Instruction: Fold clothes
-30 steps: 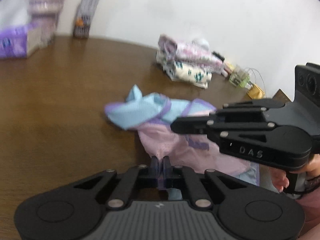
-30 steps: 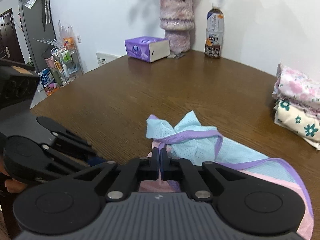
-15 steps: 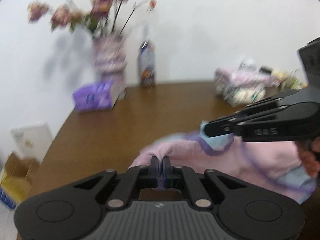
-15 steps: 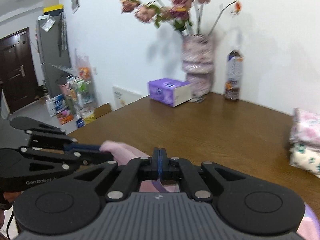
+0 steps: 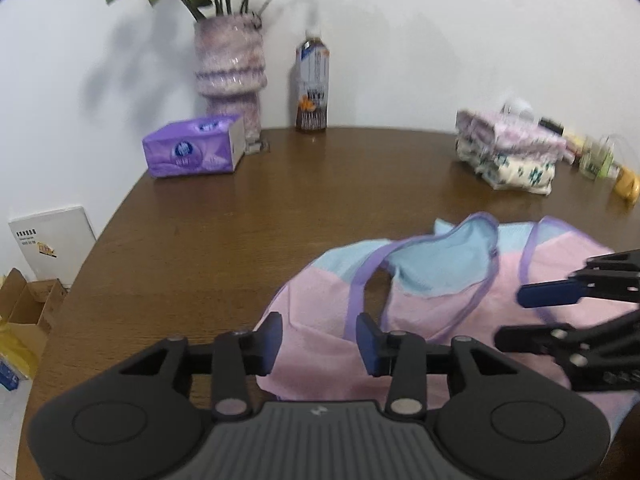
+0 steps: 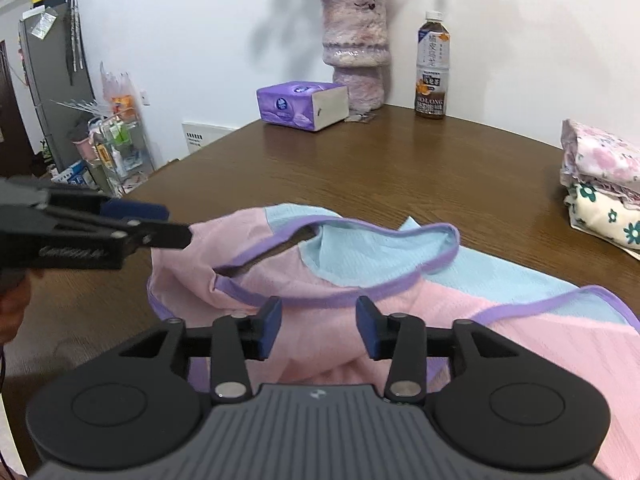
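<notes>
A pink and light-blue sleeveless top (image 5: 440,280) with purple trim lies spread on the brown table (image 5: 240,240), its neck opening toward the far side. My left gripper (image 5: 320,340) hovers over the top's near left edge. Its jaws are opening, pink cloth shows below the gap, and the pads do not press on it. My right gripper (image 6: 318,328) stands over the pink near part of the top (image 6: 320,280). Its jaws are opening too, clear of the cloth. Each gripper appears in the other's view: the right gripper (image 5: 520,316) at the right, the left gripper (image 6: 172,226) at the left.
A stack of folded floral clothes (image 5: 508,156) (image 6: 600,184) sits at the far right. At the back stand a purple tissue box (image 5: 196,148), a vase of flowers (image 5: 230,68) and a tea bottle (image 5: 312,88). The table's curved edge (image 5: 92,248) falls off to the left, with cardboard boxes (image 5: 24,312) below.
Both grippers were shut on the top's pink hem and carried it across the table. Now both have let go and stand apart, and the top lies spread out.
</notes>
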Demonstrator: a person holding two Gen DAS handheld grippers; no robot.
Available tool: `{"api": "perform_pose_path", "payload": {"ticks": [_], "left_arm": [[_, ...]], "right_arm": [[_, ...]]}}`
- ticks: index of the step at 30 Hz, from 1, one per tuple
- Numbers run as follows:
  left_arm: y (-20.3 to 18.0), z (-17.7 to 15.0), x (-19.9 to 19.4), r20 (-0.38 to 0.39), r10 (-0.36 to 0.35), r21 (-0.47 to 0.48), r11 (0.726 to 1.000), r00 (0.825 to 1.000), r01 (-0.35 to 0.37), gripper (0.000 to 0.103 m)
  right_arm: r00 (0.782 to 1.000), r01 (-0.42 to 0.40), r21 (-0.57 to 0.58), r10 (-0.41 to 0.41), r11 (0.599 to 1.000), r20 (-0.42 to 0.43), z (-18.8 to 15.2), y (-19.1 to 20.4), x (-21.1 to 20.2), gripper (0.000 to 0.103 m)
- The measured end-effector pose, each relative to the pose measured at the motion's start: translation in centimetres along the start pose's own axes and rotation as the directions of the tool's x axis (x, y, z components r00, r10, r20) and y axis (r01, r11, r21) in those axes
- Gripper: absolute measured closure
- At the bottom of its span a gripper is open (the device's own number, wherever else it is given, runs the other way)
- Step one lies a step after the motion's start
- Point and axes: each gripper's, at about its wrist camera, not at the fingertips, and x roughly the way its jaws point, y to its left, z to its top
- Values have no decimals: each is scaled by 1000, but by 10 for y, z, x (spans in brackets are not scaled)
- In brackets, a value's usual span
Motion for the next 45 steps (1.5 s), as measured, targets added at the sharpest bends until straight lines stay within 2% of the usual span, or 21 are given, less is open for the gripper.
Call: {"api": "perform_pose_path", "payload": {"ticks": [2, 3, 4, 5, 8, 9, 10, 13, 15, 18, 21, 24, 25, 26, 27, 30, 34, 36, 40, 43, 45], "left_arm": [[1, -4, 11, -30, -7, 17, 1000, 1000, 7, 70], [2, -8, 16, -45, -12, 26, 1000, 999, 13, 90], [3, -11, 19, -57, -17, 33, 999, 998, 19, 99], [4, -15, 19, -55, -18, 33, 999, 998, 19, 100], [10, -20, 14, -52, 11, 29, 1000, 999, -9, 100], [14, -22, 13, -53, 29, 17, 999, 998, -28, 100], [18, -23, 10, -55, 46, 6, 999, 997, -46, 100], [30, -22, 0, -51, 44, -38, 998, 998, -46, 97], [33, -15, -9, -7, -16, -58, 998, 1000, 15, 89], [25, 2, -5, 10, -60, 7, 998, 998, 60, 81], [14, 16, 20, -42, -60, 78, 995, 997, 63, 73], [7, 17, 46, -113, -37, 141, 989, 993, 53, 72], [7, 16, 47, -96, -37, 145, 988, 995, 51, 74], [8, 16, 48, -94, -37, 144, 988, 995, 51, 96], [11, 16, 48, -94, -31, 136, 990, 995, 43, 100], [26, 22, 42, -37, 9, 79, 997, 999, -6, 100], [55, 41, 31, 41, 41, -50, 998, 998, -39, 100], [63, 49, 36, 42, 67, -87, 994, 997, -64, 100], [78, 53, 57, -16, 115, -159, 980, 993, -116, 98], [94, 44, 54, -34, 119, -238, 963, 992, -124, 89], [97, 36, 35, -2, 93, -252, 964, 996, -90, 75]], "right_arm": [[1000, 5, -3, -5, 1000, -14, -4, 2, 2, 55], [1000, 4, -3, -4, 1000, -22, -6, 3, 3, 55], [1000, 1, -3, -1, 1000, -29, -8, 4, 5, 55], [999, -3, -4, 3, 1000, -35, -9, 6, 6, 55], [999, -21, -13, 20, 1000, -50, -12, 10, 11, 66], [998, -28, -16, 27, 999, -51, -13, 11, 12, 76], [998, -34, -20, 33, 999, -53, -13, 13, 13, 80], [998, -43, -20, 42, 999, -44, -12, 13, 13, 79], [999, -38, -9, 37, 999, -27, -12, 10, 8, 76], [1000, -20, 9, 20, 1000, -10, -12, 3, 3, 74], [1000, 18, 28, -17, 999, -17, -14, -4, 3, 71], [998, 53, 41, -53, 998, -19, -19, -10, 1, 69], [998, 65, 46, -64, 997, -19, -21, -13, -1, 68], [997, 76, 53, -75, 996, -17, -22, -16, -3, 67], [996, 88, 60, -87, 994, -17, -24, -19, -5, 66], [993, 115, 82, -114, 990, -24, -30, -29, -9, 65], [992, 121, 87, -118, 989, -35, -36, -33, -6, 65], [992, 123, 80, -121, 989, -33, -38, -32, -6, 65], [993, 119, 67, -117, 991, -29, -40, -30, -7, 65], [992, 122, 62, -120, 991, -26, -41, -28, -8, 65], [992, 125, 63, -123, 990, -25, -42, -29, -9, 65]]}}
